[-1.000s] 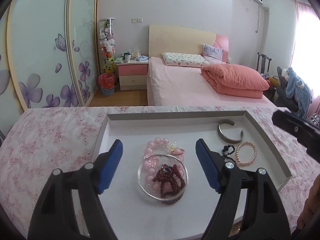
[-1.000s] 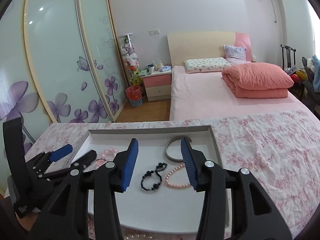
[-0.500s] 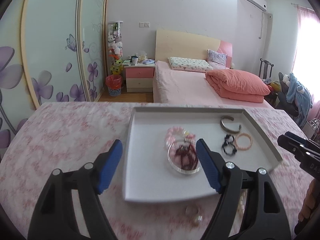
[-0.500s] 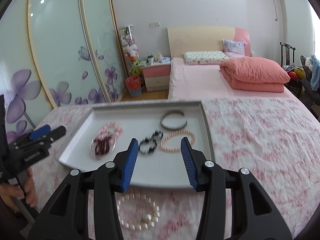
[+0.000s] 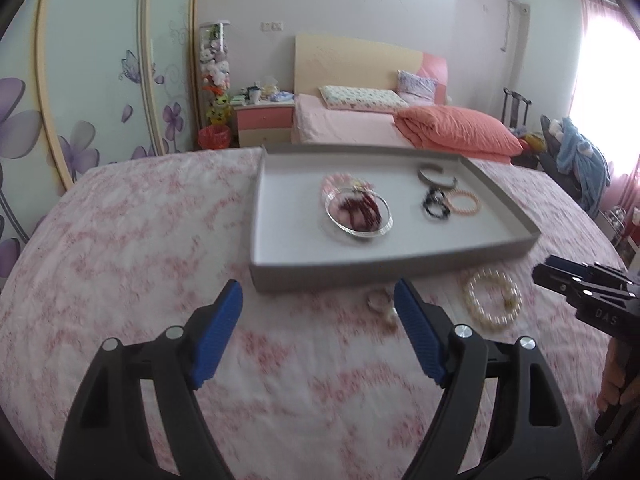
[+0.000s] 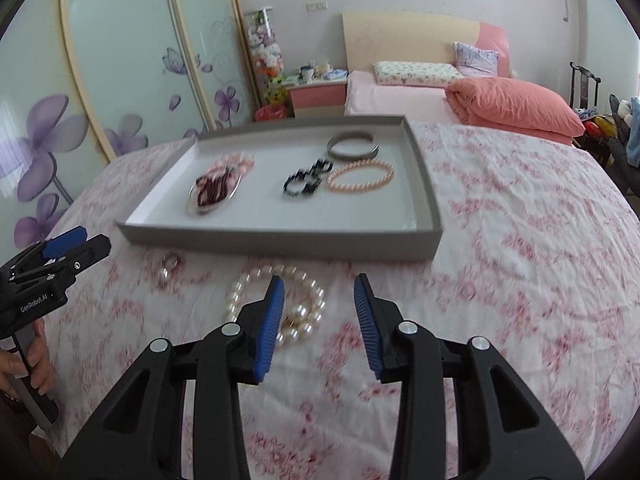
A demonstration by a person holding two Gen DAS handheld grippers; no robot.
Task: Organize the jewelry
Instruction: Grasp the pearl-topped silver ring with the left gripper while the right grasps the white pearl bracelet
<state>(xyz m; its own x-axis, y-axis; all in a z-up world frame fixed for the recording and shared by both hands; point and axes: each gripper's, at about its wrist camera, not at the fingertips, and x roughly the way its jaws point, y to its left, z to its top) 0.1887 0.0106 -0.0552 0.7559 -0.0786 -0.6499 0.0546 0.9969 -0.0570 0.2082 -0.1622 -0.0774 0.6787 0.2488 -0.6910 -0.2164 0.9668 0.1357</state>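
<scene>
A white pearl bracelet (image 6: 276,304) lay flat on the pink floral cloth (image 6: 520,248), just in front of the grey tray's (image 6: 280,240) near wall; in the right wrist view its loop ran long from near to far, its gold clasp at the near end. The right gripper (image 6: 319,312) hung above its right part with blue pads (image 6: 270,320) parted and closing; the bracelet's right edge showed in the gap, the left finger covered part of the loop, and neither pad pressed on it. To the bracelet's left on the cloth sat a small ring-like piece (image 6: 168,266), blurred. Inside the tray, a clear glass dish (image 6: 214,194) held dark red beads (image 6: 214,188), and pink beads (image 6: 236,164) lay against its far side. Toward the tray's right lay a black bead bracelet (image 6: 306,180), a peach pearl bracelet (image 6: 360,176) long across the tray, and a grey open cuff bangle (image 6: 352,148) behind them. The left gripper (image 5: 318,328) stood spread wide over bare cloth, empty, pointing toward the tray's near left corner.
</scene>
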